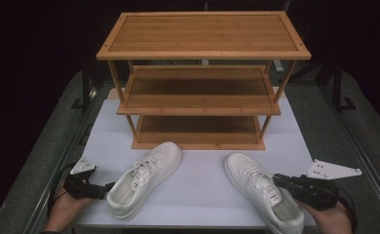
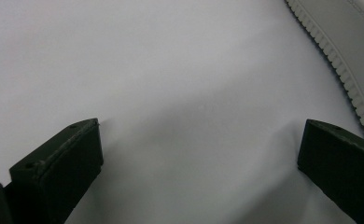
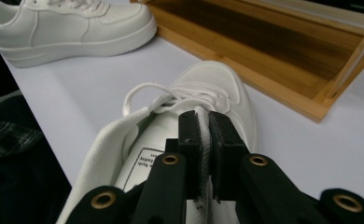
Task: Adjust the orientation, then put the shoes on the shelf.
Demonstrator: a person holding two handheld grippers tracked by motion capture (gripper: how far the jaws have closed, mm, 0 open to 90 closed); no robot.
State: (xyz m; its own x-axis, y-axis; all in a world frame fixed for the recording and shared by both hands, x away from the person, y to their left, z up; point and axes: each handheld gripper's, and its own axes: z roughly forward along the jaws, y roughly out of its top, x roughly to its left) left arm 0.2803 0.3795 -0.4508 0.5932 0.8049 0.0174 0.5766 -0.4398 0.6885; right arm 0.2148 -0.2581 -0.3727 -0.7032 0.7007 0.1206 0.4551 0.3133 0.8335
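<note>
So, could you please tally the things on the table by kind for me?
Shoes: 2, a left shoe and a right shoe, both white
Racks: 1, a wooden rack with three shelves
Grippers: 2, the left gripper open beside the left shoe, the right gripper shut on the right shoe's tongue
Total: 5

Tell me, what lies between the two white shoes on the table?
Nothing: in the high view the stretch between the left shoe and the right shoe is bare white table. The wooden rack stands farther back.
</note>
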